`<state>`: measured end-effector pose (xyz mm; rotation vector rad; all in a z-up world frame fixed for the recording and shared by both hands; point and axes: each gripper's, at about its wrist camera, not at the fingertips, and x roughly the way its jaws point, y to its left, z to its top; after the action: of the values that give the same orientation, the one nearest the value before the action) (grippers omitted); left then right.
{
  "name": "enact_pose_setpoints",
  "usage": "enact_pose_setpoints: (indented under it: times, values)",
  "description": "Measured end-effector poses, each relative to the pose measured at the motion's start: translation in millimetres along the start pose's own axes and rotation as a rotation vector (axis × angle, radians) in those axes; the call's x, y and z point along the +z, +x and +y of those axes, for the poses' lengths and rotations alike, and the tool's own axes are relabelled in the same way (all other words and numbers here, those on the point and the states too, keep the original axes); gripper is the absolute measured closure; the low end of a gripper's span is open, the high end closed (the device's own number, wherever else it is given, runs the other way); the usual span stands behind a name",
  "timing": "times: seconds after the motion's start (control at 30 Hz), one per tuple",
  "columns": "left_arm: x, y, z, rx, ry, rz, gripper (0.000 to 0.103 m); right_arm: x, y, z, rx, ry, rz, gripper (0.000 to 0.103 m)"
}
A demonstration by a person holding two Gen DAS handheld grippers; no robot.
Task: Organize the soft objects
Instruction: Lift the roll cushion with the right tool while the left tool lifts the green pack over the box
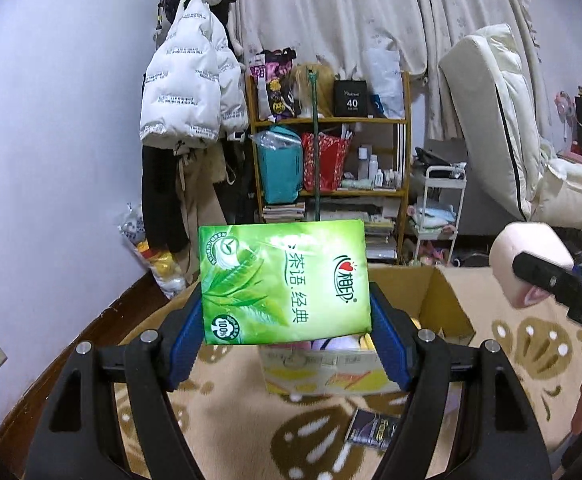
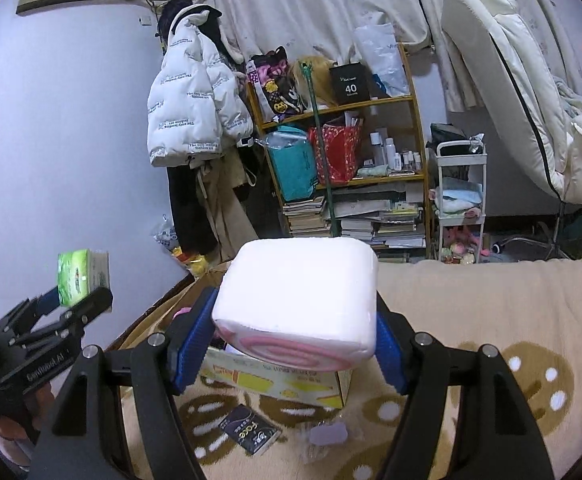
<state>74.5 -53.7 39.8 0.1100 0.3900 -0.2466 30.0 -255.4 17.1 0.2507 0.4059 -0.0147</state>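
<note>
My left gripper [image 1: 287,316] is shut on a green tissue pack [image 1: 285,280] and holds it up above an open cardboard box [image 1: 443,300] on the beige carpet. Soft items [image 1: 339,342] lie inside the box. My right gripper [image 2: 291,340] is shut on a white and pink soft block [image 2: 297,300], also held above the box [image 2: 283,380]. The right gripper with its block [image 1: 527,264] shows at the right of the left wrist view. The left gripper [image 2: 79,300] with the green pack [image 2: 79,276] shows at the left of the right wrist view.
A small dark packet [image 2: 249,430] and a pale purple item [image 2: 329,434] lie on the carpet in front of the box. Behind stand a wooden shelf [image 1: 331,120], a white trolley [image 1: 439,216], hanging coats [image 1: 195,92] and a cream mattress [image 1: 499,120].
</note>
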Motion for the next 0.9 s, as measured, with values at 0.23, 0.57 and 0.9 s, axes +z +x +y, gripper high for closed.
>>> enact_pose_setpoints:
  times: [0.23, 0.57, 0.9]
  values:
    - [17.4, 16.3, -3.4, 0.014, 0.028, -0.028, 0.029, 3.1, 17.8, 3.0, 0.004, -0.019, -0.001, 0.028]
    - [14.7, 49.2, -4.4, 0.029, 0.044, -0.001, 0.029, 2.1, 54.4, 1.6, -0.009, -0.014, 0.031, 0.028]
    - [-3.8, 77.7, -11.6, 0.025, 0.062, 0.055, 0.029, -6.6, 84.1, 0.6, -0.078, -0.064, 0.077, 0.028]
